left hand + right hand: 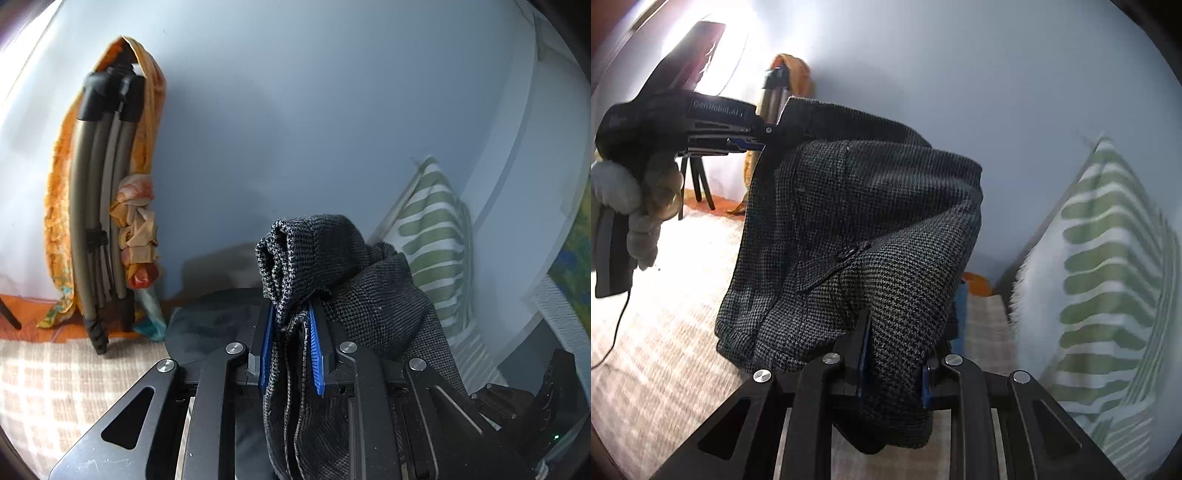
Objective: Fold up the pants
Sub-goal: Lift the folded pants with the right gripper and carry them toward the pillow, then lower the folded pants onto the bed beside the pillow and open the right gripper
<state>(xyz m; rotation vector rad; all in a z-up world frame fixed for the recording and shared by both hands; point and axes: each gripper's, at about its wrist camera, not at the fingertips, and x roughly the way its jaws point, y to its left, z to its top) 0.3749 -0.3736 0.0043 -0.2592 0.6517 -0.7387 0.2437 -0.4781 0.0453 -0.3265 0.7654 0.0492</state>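
Both grippers are clamped on the dark houndstooth pants (857,229), lifted above the bed (665,332). The left gripper (291,345) pinches a bunched edge; the right gripper (895,363) grips thick folded fabric near the striped pillow (1108,277).

A bed (657,354) with a pale checked cover carries everything here. At its right edge a green-and-white striped pillow (1108,266) stands propped against the blue wall. At the far left, on an orange cloth (33,306), a folded tripod (99,206) leans upright, draped in orange fabric.
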